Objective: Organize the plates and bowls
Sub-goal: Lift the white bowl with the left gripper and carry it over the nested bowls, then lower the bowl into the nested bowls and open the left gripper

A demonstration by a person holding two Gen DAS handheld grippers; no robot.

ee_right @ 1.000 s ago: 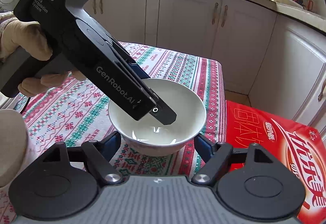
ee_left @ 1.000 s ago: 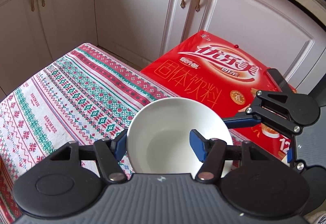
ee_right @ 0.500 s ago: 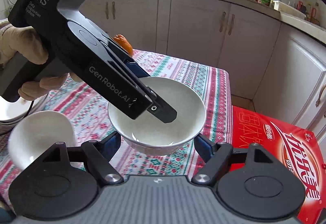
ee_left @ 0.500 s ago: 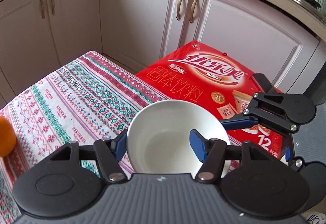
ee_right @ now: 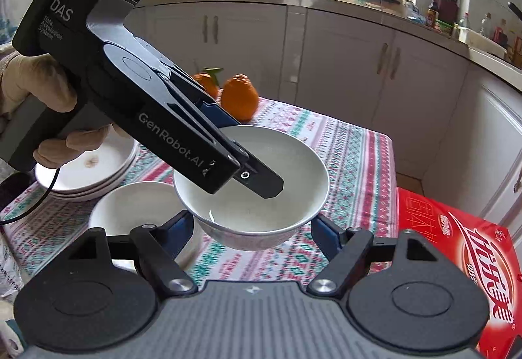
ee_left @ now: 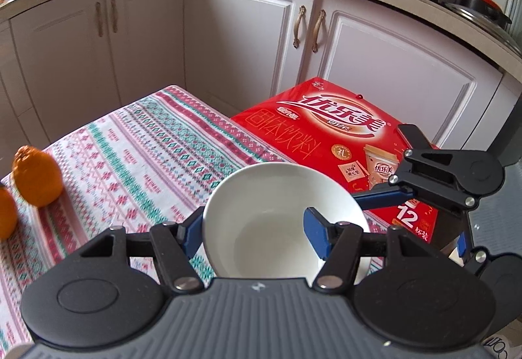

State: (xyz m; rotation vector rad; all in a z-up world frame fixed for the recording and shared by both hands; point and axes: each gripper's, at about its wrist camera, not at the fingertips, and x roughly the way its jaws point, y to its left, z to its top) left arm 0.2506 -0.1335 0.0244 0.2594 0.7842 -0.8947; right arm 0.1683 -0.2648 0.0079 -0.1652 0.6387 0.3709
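The white bowl (ee_left: 277, 215) is being held clear of the tablecloth (ee_left: 137, 157) — its rim is being pinched by the left claw (ee_left: 251, 228), one finger inside. The right claw (ee_right: 251, 228) is being kept wide open beneath it, gripping nothing — a second bowl (ee_right: 137, 209) sits left of it.

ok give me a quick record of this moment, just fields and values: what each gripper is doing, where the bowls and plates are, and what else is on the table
left gripper: shut on the white bowl rim, one finger inside, one outside
held bowl: lifted above the patterned tablecloth
right gripper: open, fingers either side of the held bowl, apart from it
second white bowl: on the table, left of the held one
plate stack: on the table beyond the second bowl
oranges: two, far side of the table
red box: beside the table
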